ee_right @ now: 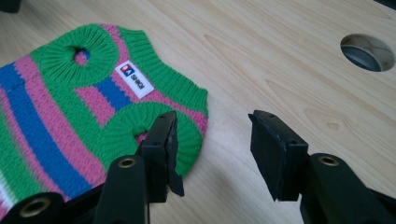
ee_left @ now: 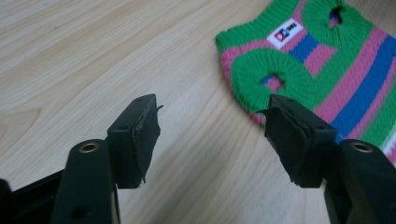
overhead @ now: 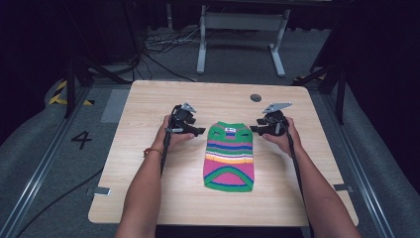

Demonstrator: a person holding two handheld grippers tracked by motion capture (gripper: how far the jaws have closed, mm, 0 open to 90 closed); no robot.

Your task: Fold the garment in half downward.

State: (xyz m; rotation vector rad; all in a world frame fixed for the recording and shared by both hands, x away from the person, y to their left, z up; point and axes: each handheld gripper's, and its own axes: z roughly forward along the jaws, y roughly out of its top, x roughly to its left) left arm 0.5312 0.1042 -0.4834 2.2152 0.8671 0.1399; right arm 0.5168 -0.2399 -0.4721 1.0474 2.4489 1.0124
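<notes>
Sweater (overhead: 229, 156), striped and knitted, is laid flat at mid-desk (overhead: 148, 188), flanked by the left tool (overhead: 199, 131) and right tool (overhead: 254, 129), both held wide and empty. Soft, light and limp, it is probably best pinched at its two shoulder corners.

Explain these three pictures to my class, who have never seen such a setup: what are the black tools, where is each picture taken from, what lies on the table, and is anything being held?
A person sits at a wooden table and holds a hand-operated clamp in each hand: the left gripper and the right gripper. One picture looks down from above. The other two come from cameras riding on each gripper, looking along its black fingers. A small striped knitted sweater lies flat between them; a white label is near its neck. Both grippers are open and hold nothing.
</notes>
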